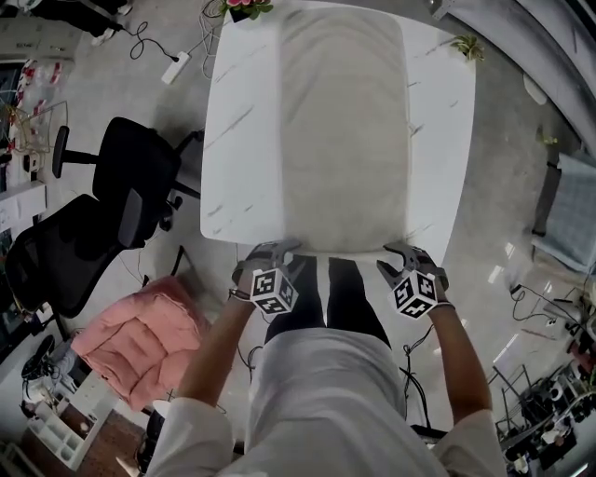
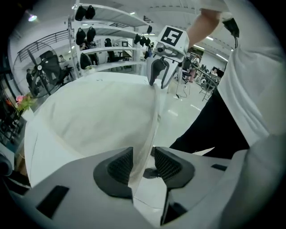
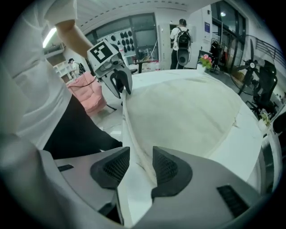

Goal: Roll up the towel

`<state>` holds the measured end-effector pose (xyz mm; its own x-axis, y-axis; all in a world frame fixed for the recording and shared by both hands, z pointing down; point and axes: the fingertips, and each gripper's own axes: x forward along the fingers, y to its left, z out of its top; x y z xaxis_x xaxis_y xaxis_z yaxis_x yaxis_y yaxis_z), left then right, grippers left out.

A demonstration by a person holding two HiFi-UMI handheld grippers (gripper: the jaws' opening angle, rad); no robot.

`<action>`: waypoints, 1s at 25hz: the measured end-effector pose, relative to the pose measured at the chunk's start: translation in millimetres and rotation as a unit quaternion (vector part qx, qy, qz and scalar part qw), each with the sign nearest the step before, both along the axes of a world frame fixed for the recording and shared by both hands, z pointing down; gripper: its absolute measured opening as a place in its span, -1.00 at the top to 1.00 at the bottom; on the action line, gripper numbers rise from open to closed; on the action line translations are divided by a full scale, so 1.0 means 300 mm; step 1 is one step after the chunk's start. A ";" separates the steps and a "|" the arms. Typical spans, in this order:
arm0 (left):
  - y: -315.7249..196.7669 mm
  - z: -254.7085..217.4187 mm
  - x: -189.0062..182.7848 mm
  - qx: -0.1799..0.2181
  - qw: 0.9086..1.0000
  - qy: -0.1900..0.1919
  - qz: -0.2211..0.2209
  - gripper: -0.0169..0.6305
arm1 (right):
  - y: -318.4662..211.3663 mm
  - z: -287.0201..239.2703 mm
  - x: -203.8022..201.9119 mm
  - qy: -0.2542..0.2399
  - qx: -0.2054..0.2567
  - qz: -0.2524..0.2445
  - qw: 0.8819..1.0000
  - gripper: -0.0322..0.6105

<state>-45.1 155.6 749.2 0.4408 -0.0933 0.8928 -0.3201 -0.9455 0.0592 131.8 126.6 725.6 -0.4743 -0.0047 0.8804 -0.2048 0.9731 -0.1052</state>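
Towel: we see a pale beige towel [image 1: 345,130] spread flat down the middle of the table, its near hem at the table edge closest to us.
Near hem: in both gripper views it stands up as a thin ridge running from one gripper to the other.
Left gripper [image 2: 144,166]: at the towel's near left corner. We read its jaws as narrow, both pads pressing on a fold of the hem.
Right gripper [image 3: 140,167]: at the near right corner. Its jaws stand a little apart, with the hem between them lying against one pad and the other pad clear of it.
Table [image 1: 242,121]: white with grey marble veins, bare on both sides of the towel.
Flowers [image 1: 247,7]: pink, at the table's far left corner.
Floor: to our left we see two black office chairs [image 1: 140,172], a pink cushion [image 1: 140,335] nearer us, and a white power strip [image 1: 175,67] beyond them.
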 end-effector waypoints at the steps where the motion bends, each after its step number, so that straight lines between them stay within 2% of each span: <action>1: 0.003 0.015 -0.005 0.006 1.000 -0.008 0.009 0.44 | 0.005 0.023 0.014 0.011 0.002 -0.010 1.000 0.36; 3: 0.005 0.033 -0.012 0.023 0.999 -0.022 0.025 0.55 | 0.009 0.062 0.040 0.028 0.011 -0.026 0.999 0.38; 5: 0.007 0.036 -0.012 0.032 0.998 -0.028 0.035 0.57 | 0.009 0.092 0.061 0.042 0.022 -0.038 0.998 0.46; 7: 0.010 0.035 -0.009 0.037 0.998 -0.032 0.042 0.63 | 0.009 0.107 0.073 0.048 0.033 -0.046 0.997 0.64; 8: 0.013 0.033 -0.009 0.039 0.998 -0.033 0.044 0.68 | 0.010 0.106 0.073 0.048 0.036 -0.047 0.997 0.70; 9: 0.017 0.029 -0.011 0.040 0.998 -0.034 0.045 0.82 | 0.015 0.101 0.071 0.046 0.036 -0.047 0.997 0.74; 13: 0.043 0.004 -0.018 0.033 0.998 -0.031 0.048 0.83 | 0.052 0.073 0.068 0.039 0.029 -0.054 0.997 0.76; 18: 0.132 -0.013 -0.030 -0.007 0.997 -0.026 0.072 0.83 | 0.145 0.044 0.062 0.033 -0.002 -0.077 0.996 0.77; 21: 0.160 -0.032 -0.038 -0.041 0.997 -0.014 0.058 0.83 | 0.185 0.027 0.055 0.028 -0.022 -0.079 0.996 0.77; 25: 0.112 -0.057 -0.036 -0.072 0.997 -0.002 0.037 0.83 | 0.132 0.015 0.058 0.023 -0.048 -0.055 0.997 0.76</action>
<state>-55.8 189.1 732.2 0.4379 0.0691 0.8964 -0.2498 -0.9484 0.1952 149.1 166.2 730.0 -0.4262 0.1302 0.8952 -0.1037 0.9760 -0.1913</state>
